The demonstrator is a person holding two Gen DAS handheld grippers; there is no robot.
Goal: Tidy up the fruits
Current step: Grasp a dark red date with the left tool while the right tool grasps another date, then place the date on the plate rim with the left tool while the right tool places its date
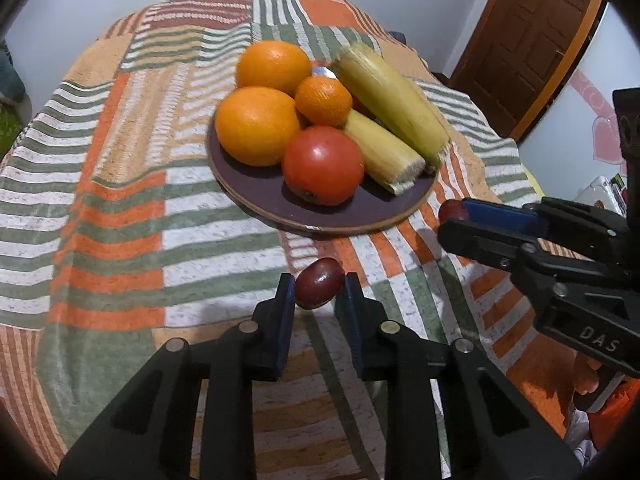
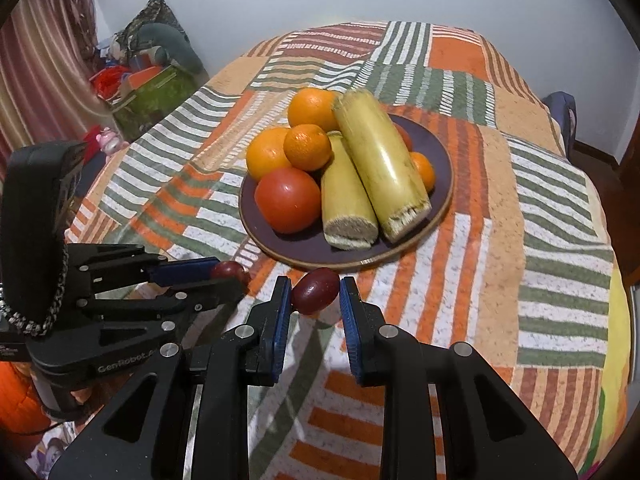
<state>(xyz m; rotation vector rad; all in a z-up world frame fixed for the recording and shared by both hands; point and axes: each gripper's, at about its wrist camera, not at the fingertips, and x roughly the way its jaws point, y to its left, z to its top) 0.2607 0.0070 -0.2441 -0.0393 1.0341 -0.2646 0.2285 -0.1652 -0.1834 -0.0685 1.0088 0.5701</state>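
Note:
A dark round plate (image 1: 272, 200) (image 2: 440, 152) on the striped tablecloth holds several oranges (image 1: 256, 124) (image 2: 308, 146), a red tomato (image 1: 322, 164) (image 2: 288, 200) and two pale yellow cane pieces (image 1: 392, 100) (image 2: 380, 164). My left gripper (image 1: 319, 289) (image 2: 228, 276) is shut on a dark red grape (image 1: 319, 289) (image 2: 230, 269), held just in front of the plate's near rim. My right gripper (image 2: 315, 291) (image 1: 450, 218) is shut on a second dark red grape (image 2: 315, 291) (image 1: 452, 211), also just short of the rim, to the right of the left one.
The table is covered by a striped orange, green and white cloth (image 1: 120, 200) (image 2: 540, 240). A brown door (image 1: 532, 40) stands at the right. Bags and clutter (image 2: 148, 76) and a curtain (image 2: 36, 80) lie beyond the table's left side.

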